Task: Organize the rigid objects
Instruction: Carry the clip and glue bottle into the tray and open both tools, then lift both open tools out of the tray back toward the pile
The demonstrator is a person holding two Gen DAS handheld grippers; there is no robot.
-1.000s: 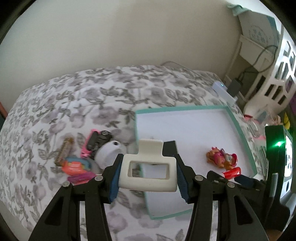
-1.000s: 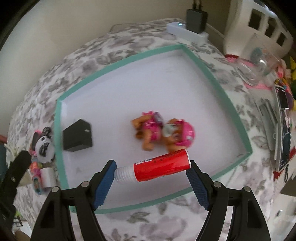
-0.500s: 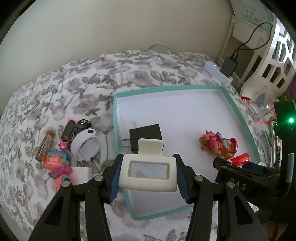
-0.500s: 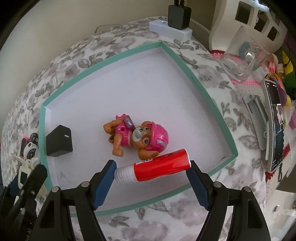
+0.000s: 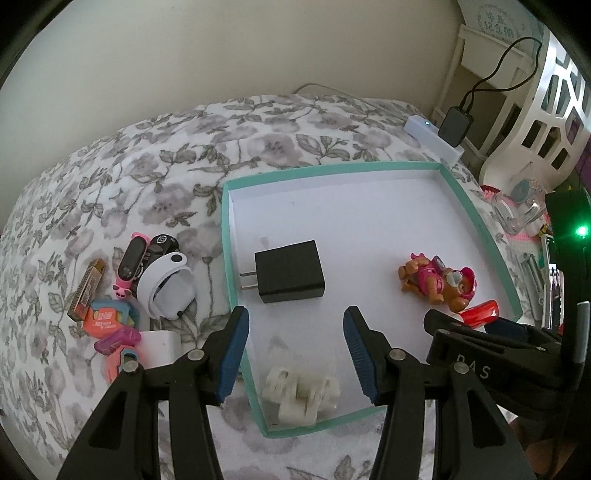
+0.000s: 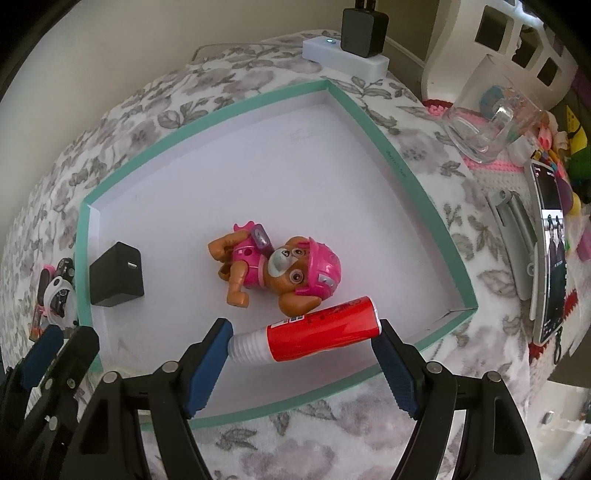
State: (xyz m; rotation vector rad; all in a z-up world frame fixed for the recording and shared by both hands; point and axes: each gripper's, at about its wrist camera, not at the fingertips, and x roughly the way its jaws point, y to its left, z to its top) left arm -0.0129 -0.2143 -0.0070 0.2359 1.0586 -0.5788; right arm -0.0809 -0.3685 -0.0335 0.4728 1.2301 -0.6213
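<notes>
A teal-rimmed white tray (image 5: pixel 226 236) (image 6: pixel 373 122) lies on the floral bedspread. In it are a black charger (image 5: pixel 286 271) (image 6: pixel 116 275), a pink toy pup (image 5: pixel 439 282) (image 6: pixel 280 267) and a white hair claw clip (image 5: pixel 301 391) at the near left corner. My left gripper (image 5: pixel 295 345) is open and empty above the clip. My right gripper (image 6: pixel 303 339) is shut on a red glue stick (image 6: pixel 314 330), held just over the tray's near right part beside the pup; its tip also shows in the left wrist view (image 5: pixel 480 312).
Left of the tray lie several small items: a white wristband (image 5: pixel 166 286), a pink band (image 5: pixel 129 262), an orange packet (image 5: pixel 105 317), a brown bar (image 5: pixel 86 284). A power strip with a black adapter (image 6: pixel 360 27) is at the back. A glass (image 6: pixel 487 122) and phone (image 6: pixel 552 254) lie right.
My left gripper opened and let go of the white claw clip, which now lies in the tray's near left corner. The right gripper moved closer to the pup with the glue stick.
</notes>
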